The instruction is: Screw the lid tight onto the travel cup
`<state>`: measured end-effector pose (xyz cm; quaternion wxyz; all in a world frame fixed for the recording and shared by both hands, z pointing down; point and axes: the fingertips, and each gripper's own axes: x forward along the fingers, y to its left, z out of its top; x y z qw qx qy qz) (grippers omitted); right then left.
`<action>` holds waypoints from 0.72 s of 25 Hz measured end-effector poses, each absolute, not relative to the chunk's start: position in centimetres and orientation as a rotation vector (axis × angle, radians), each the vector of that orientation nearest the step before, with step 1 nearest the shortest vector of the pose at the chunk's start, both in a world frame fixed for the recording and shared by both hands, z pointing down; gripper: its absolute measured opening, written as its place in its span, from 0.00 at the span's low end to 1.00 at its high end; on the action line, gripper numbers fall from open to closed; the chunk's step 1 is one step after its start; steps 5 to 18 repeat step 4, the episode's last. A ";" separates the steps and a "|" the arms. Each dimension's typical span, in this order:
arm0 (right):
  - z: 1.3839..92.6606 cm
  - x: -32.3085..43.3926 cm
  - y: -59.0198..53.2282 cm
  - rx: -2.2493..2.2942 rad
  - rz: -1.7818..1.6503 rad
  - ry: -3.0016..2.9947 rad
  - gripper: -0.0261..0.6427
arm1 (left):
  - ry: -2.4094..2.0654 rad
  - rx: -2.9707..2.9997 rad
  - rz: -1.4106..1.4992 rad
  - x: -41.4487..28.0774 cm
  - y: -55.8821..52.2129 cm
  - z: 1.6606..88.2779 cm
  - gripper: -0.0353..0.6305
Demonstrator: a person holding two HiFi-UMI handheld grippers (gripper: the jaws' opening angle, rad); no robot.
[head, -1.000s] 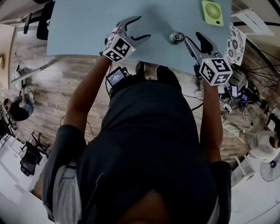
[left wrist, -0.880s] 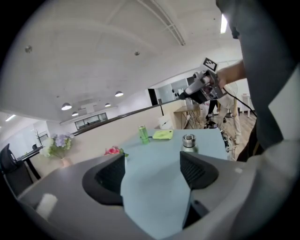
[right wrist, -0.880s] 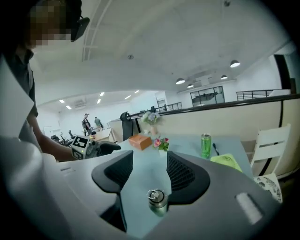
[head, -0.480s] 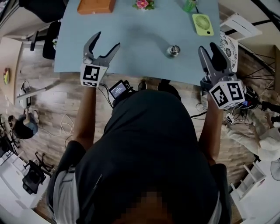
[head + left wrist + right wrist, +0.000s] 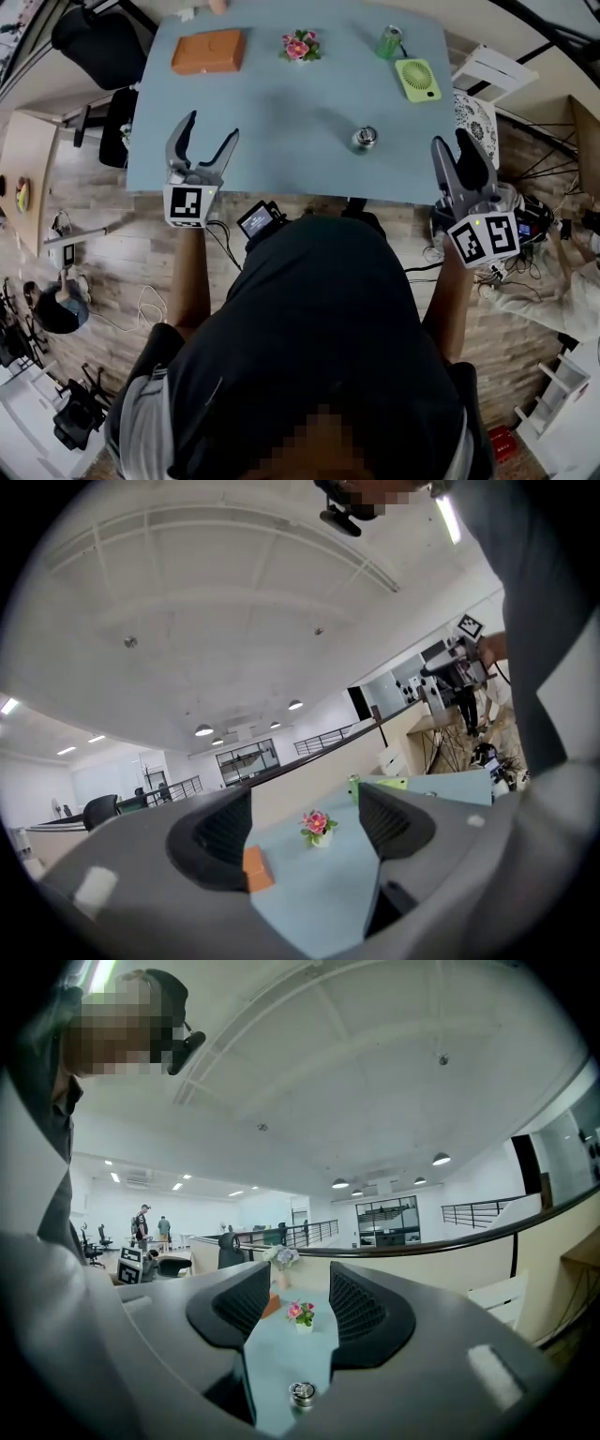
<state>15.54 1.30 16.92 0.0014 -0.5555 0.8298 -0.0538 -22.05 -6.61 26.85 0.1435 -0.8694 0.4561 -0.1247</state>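
The travel cup [image 5: 364, 139] is a small silvery cylinder with a round top, standing upright on the light blue table [image 5: 281, 122] right of its middle. In the right gripper view the cup [image 5: 301, 1393] stands low between the jaws, well ahead of them. My right gripper [image 5: 454, 148] is open at the table's right front corner, a short way right of the cup. My left gripper [image 5: 202, 141] is open and holds nothing, near the front left edge. Through the left gripper [image 5: 305, 808] and the right gripper [image 5: 298, 1293] I see only table.
An orange box [image 5: 208, 51] lies at the back left, a small pot of pink flowers [image 5: 301, 45] at the back middle, a green can [image 5: 390, 41] and a green fan [image 5: 417, 79] at the back right. The person's body covers the front edge.
Both grippers have drawn back and apart, out to the table's front corners. The right one, close beside the cup a second ago, now stands clear of it. More of the table shows.
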 end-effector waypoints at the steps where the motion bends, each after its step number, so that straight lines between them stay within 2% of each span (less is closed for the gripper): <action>1: 16.8 15.7 1.5 -1.752 -0.163 2.596 0.34 | 1.314 -2.505 -0.355 -22.0 -6.5 26.7 0.67; 18: 16.5 16.3 2.4 -1.777 -0.153 2.574 0.34 | 1.317 -2.507 -0.347 -21.9 -6.1 26.2 0.67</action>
